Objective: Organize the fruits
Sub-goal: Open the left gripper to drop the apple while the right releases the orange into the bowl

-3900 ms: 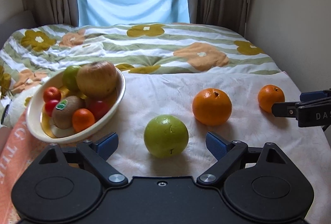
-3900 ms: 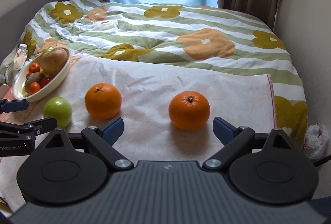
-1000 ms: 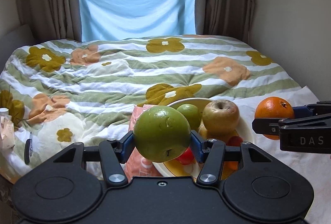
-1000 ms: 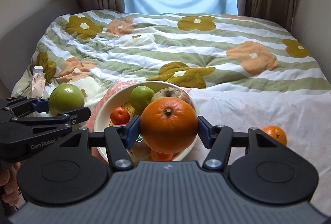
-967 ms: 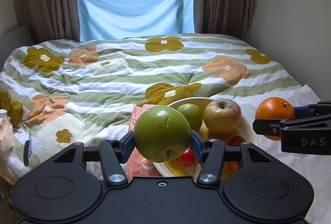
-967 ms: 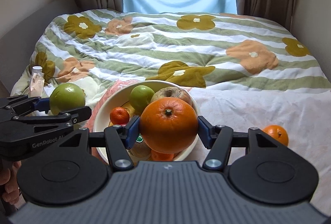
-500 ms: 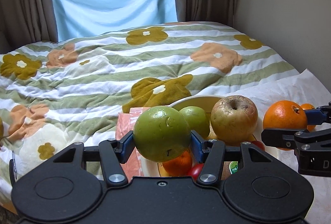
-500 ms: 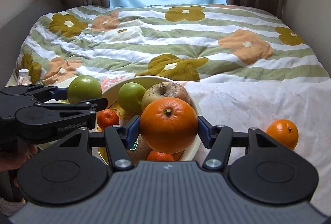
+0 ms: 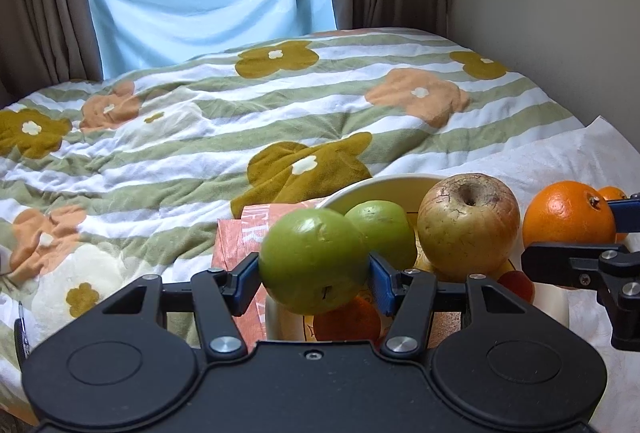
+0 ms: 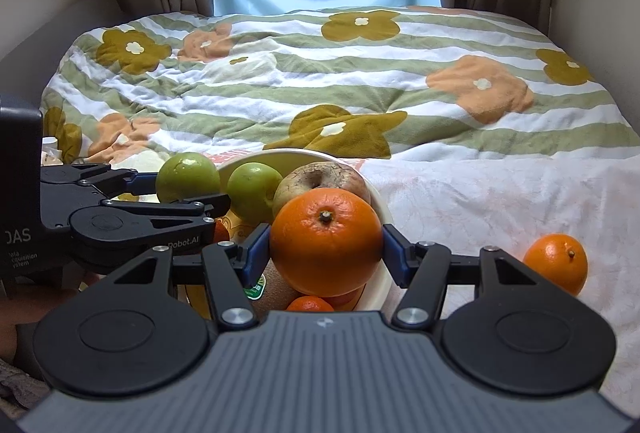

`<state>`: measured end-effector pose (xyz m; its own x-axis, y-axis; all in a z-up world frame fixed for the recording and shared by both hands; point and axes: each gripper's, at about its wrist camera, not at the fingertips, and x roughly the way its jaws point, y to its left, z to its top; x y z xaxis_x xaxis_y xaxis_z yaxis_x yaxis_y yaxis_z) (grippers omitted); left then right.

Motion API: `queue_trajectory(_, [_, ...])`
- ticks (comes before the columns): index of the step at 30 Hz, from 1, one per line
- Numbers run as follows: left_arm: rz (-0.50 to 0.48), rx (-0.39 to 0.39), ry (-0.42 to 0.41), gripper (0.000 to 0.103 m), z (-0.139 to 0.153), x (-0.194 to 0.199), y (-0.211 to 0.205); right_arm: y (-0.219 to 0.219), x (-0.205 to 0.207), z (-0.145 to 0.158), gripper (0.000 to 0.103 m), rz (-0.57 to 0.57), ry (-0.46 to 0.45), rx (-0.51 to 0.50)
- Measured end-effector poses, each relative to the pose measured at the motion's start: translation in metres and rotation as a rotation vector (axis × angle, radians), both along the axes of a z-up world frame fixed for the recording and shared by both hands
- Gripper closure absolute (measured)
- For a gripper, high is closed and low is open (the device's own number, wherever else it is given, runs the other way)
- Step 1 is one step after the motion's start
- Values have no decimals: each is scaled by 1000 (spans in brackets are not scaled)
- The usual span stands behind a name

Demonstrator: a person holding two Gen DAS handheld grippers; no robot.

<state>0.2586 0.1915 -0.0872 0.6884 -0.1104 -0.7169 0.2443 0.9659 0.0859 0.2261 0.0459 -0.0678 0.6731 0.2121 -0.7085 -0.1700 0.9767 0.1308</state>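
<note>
Floral bedding [image 9: 280, 113] is being spread beneath a cream bowl [image 10: 376, 201] of fruit. Over the bowl's left rim, a green apple [image 9: 314, 261] is being let go by the left tongs [image 9: 314, 273], whose jaws are opening with the fruit between them, pads at its sides. A large orange [image 10: 326, 241] is being clenched by the right tongs [image 10: 326, 253] above the bowl. "Robot.AI" and "DAS" are being shown on the left tool. A smaller orange [image 10: 556, 263] is lying on the white cloth [image 10: 500, 201].

left wrist: close, angled down over bowl [image 9: 360, 189] | right wrist: same | shared: bowl, bed [image 10: 360, 81]
</note>
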Motion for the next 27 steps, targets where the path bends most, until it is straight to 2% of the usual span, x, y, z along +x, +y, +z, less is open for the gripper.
queue_trajectory(1, [-2,7,-13,25,2,-2,-1,1,0,0,29,4,-1,0])
queue_trajectory(2, [-3,12,-25,10,4,-4,-1,1,1,1,29,8,-4,2])
queue_trajectory(3, [-6,17,-32,6,6,-7,-1,1,1,2,29,11,-8,2])
queue_trajectory(13, [-1,-5,-30,6,16,-56,20,14,6,11,29,89,-33,-2])
queue_trajectory(20, [28,-1,-33,6,14,-81,31,45,14,0,29,150,-14,-2])
queue_trajectory(27, [58,-13,-38,6,13,-87,37,63,22,-16,29,195,3,-16])
